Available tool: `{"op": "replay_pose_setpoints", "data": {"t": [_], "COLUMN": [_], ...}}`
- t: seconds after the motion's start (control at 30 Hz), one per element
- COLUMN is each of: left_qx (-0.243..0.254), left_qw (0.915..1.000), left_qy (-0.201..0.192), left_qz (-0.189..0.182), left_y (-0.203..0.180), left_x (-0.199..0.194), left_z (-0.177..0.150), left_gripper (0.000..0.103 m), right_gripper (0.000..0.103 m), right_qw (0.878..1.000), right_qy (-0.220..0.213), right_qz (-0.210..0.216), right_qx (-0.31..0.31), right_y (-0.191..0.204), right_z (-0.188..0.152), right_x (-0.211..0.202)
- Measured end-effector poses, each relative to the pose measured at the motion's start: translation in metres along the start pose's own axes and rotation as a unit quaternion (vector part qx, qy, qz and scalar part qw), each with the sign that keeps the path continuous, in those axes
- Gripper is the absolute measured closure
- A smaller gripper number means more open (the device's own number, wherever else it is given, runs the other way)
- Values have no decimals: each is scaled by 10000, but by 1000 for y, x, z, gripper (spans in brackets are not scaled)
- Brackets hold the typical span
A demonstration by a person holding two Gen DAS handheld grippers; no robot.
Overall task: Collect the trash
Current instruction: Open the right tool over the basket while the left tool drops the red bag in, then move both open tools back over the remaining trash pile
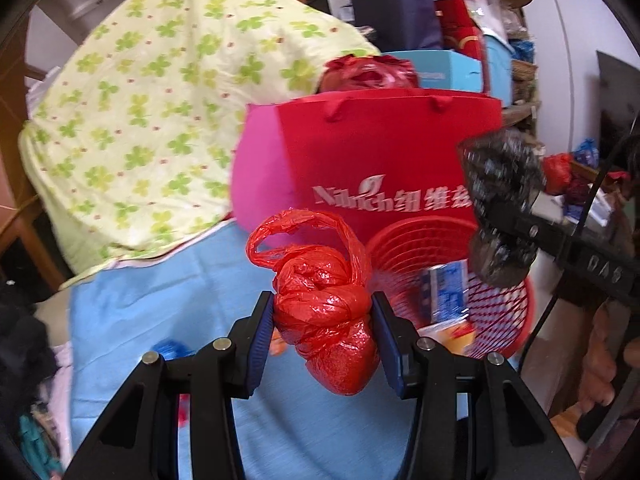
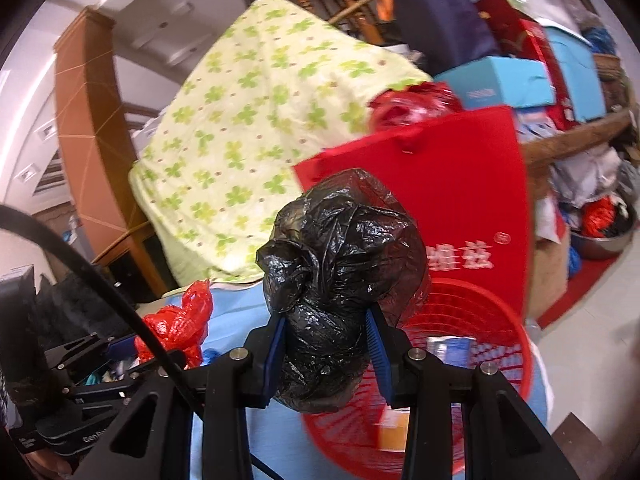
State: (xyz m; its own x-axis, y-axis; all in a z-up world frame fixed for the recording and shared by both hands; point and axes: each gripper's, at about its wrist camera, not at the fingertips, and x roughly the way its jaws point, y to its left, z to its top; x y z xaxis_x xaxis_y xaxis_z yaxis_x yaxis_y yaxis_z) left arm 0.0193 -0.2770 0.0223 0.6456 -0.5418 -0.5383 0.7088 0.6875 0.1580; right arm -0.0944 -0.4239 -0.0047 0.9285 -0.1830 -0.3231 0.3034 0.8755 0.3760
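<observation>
The left tongs [image 1: 322, 326] grip a red bag [image 1: 326, 320], the right tongs [image 2: 326, 354] a black bag [image 2: 340, 276]; neither is dropped yet into the red basket [image 2: 496, 344], which already holds some boxes.

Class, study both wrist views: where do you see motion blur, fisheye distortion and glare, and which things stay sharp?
Left wrist view: the red bag in the left gripper is sharp with small highlights; the basket and black bag smear; dark corners.
Right wrist view: the black bag in the right gripper is crisp and glinting; the basket blurs; walls bow.
</observation>
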Motion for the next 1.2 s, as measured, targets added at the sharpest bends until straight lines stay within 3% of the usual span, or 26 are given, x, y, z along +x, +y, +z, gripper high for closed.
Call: {"op": "replay_pose_setpoints", "data": {"t": [0.13, 0.33, 0.43, 0.53, 0.73, 1.2], "left_qx": [75, 96, 165, 142, 50, -899], "left_qw": [9992, 9946, 9941, 9934, 9953, 9943], "left_qy": [-29, 222, 327, 456, 502, 552], "left_qz": [-381, -1009, -1019, -1044, -821, 142], "left_y": [-19, -45, -53, -54, -35, 66], "left_x": [28, 77, 91, 96, 72, -15], "left_z": [12, 18, 14, 8, -12, -78], "left_gripper": [52, 51, 38, 37, 36, 34], "right_gripper": [62, 59, 52, 41, 41, 41], "right_qw": [9994, 9971, 9959, 9952, 9961, 9991], "right_qy": [122, 420, 493, 478, 319, 167], "right_qz": [-265, -457, -462, -397, -432, 354], "right_qx": [199, 447, 597, 755, 701, -152], "right_y": [-31, -68, -83, -96, -90, 31], "right_z": [-2, -6, -9, -12, -9, -8], "right_x": [9, 30, 36, 35, 29, -7]}}
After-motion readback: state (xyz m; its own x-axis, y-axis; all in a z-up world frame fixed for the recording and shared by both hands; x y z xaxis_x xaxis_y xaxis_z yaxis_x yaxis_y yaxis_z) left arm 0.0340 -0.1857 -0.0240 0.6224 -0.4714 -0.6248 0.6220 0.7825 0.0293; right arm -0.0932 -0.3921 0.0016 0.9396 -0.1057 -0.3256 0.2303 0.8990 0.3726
